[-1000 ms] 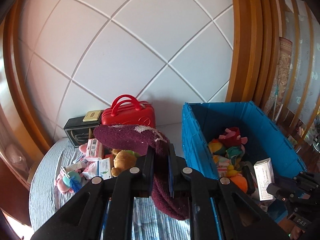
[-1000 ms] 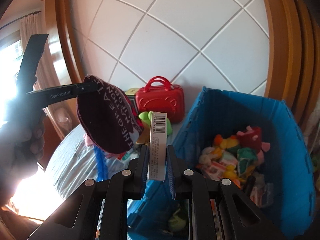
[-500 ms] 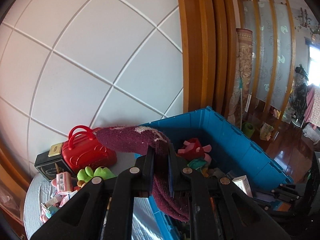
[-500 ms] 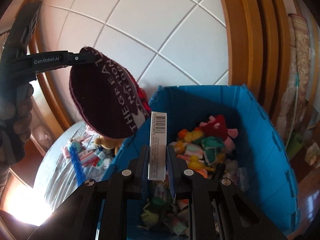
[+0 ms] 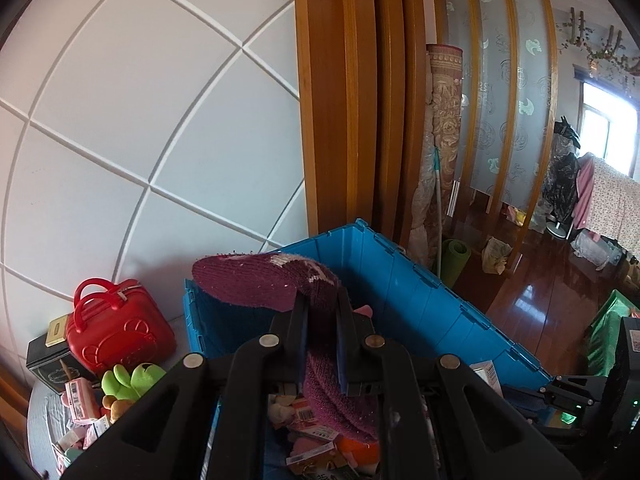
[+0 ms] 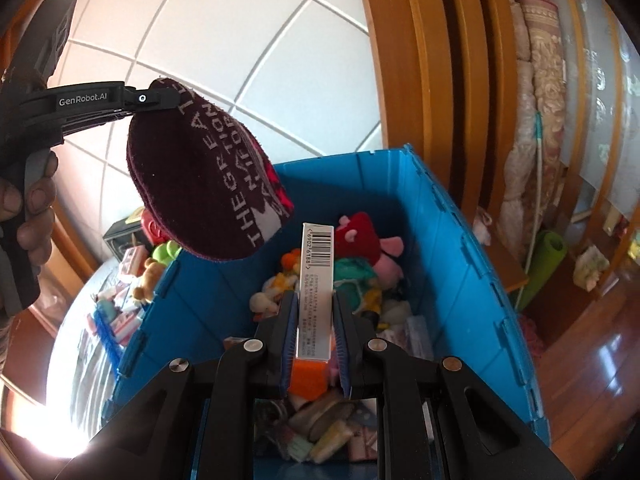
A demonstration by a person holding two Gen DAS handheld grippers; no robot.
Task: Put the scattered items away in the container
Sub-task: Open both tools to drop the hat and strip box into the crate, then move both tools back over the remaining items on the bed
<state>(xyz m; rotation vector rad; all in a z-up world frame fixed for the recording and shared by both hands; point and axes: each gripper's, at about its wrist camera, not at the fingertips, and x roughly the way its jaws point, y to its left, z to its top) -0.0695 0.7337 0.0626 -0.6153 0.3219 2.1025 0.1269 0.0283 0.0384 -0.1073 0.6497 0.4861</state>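
My left gripper [image 5: 320,308] is shut on a maroon knit hat [image 5: 272,284] with white lettering. The hat hangs above the near left part of the blue crate [image 5: 420,292]. From the right wrist view the same hat [image 6: 208,172] dangles from the left gripper [image 6: 160,98], which a hand [image 6: 28,208] holds. My right gripper [image 6: 316,300] is shut on a slim white box [image 6: 316,280] with a barcode, upright over the blue crate [image 6: 468,264]. Plush toys [image 6: 360,240] and small packets fill the crate's floor.
A red toy suitcase [image 5: 116,328], a black box [image 5: 48,364], a green plush [image 5: 132,376] and small pink cartons [image 5: 80,400] lie on the grey-clothed table [image 5: 44,420] left of the crate. A white panelled wall and wooden frame stand behind; polished floor lies to the right.
Both grippers have swung right from the table to over the crate, carrying the hat and the white box. The crate now fills the middle of both views.
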